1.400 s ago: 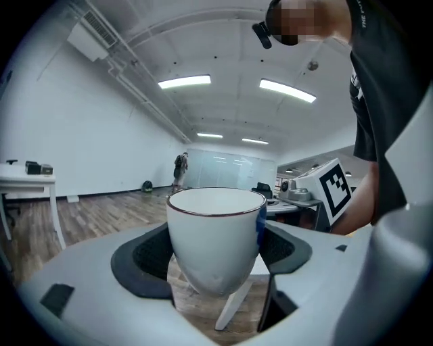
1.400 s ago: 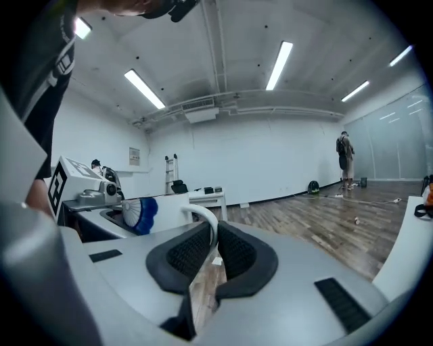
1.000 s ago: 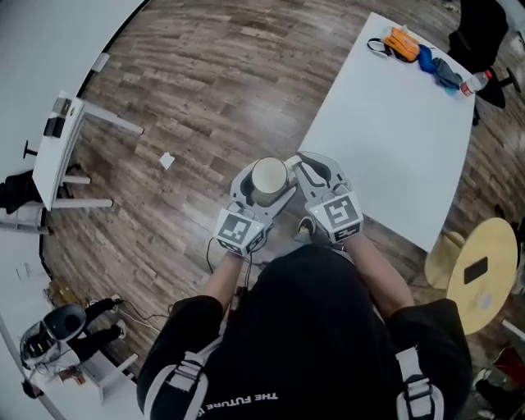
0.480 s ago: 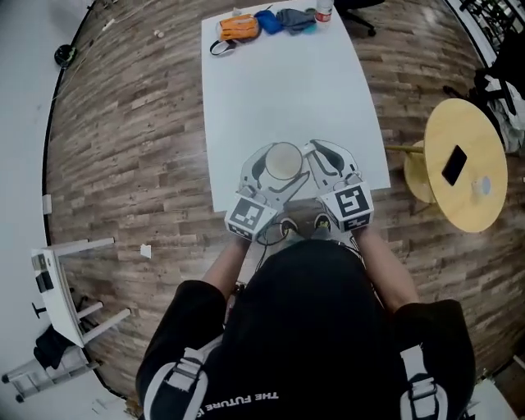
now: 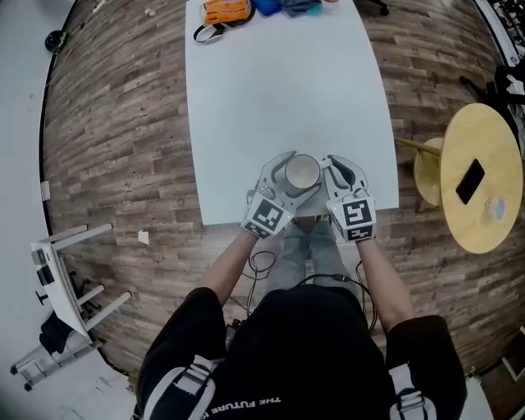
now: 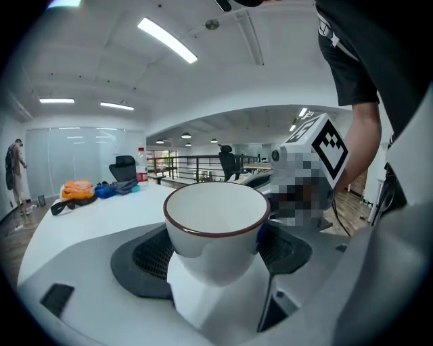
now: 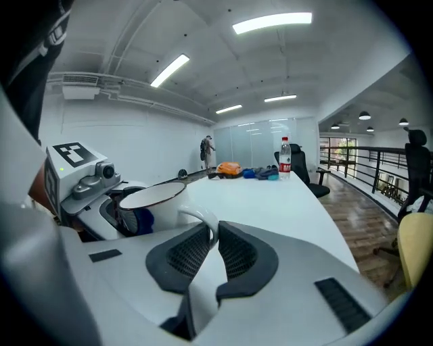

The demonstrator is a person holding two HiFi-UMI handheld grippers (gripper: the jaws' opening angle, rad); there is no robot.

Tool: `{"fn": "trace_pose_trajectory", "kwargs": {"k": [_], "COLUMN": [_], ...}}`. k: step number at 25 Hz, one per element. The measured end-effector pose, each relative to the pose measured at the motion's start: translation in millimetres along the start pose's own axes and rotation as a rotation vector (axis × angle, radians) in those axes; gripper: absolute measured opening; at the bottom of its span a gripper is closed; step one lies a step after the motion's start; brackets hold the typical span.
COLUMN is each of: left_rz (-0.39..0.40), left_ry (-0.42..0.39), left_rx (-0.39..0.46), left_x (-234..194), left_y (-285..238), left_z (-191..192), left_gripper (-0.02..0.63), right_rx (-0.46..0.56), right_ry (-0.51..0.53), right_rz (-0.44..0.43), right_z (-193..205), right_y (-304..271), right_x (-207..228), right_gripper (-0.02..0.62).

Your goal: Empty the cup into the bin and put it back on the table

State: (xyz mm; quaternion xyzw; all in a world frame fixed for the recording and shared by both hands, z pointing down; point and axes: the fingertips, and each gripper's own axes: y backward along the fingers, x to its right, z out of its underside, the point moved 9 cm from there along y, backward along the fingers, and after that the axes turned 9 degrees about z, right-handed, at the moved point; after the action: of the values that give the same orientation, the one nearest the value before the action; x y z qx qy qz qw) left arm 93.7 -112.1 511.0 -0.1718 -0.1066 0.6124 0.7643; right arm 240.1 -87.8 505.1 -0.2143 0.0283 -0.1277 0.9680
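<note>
An empty white cup [image 5: 302, 173] with a dark red rim is upright over the near edge of the white table [image 5: 279, 90]. Whether it touches the tabletop I cannot tell. My left gripper [image 5: 287, 177] is shut on the cup's body; in the left gripper view the cup [image 6: 216, 226] fills the gap between the left gripper's [image 6: 216, 260] black pads. My right gripper [image 5: 335, 172] is shut on the cup's handle, and in the right gripper view that handle [image 7: 200, 220] is pinched in the right gripper [image 7: 211, 236], with the cup [image 7: 152, 201] to its left.
Orange and blue items [image 5: 223, 11] lie at the table's far end, with a water bottle [image 7: 285, 157] beside them. A round wooden side table [image 5: 484, 205] holding a phone [image 5: 472, 180] stands to the right. A white stand [image 5: 57, 271] lies on the wood floor at left.
The person has turned from the bare floor to face the table. Both grippers, still holding the cup, have come over the table's near edge.
</note>
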Motion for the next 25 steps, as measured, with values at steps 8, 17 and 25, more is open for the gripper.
{"fn": "trace_pose_trajectory", "kwargs": {"k": [8, 17, 25], "left_rz": [-0.008, 0.009, -0.031], "left_ry": [0.057, 0.029, 0.052], "left_rx": [-0.078, -0.037, -0.047], "left_x": [-22, -24, -13], "left_y": [-20, -21, -18], "left_z": [40, 48, 46], "left_gripper": [0.376, 0.375, 0.376], "right_rx": [-0.051, -0.046, -0.060], "right_ry": [-0.028, -0.059, -0.092], "right_rz": [-0.014, -0.004, 0.036], "right_z": [29, 39, 50], "right_y": [-41, -42, -25], "right_x": [4, 3, 1], "right_gripper": [0.046, 0.046, 0.089]}}
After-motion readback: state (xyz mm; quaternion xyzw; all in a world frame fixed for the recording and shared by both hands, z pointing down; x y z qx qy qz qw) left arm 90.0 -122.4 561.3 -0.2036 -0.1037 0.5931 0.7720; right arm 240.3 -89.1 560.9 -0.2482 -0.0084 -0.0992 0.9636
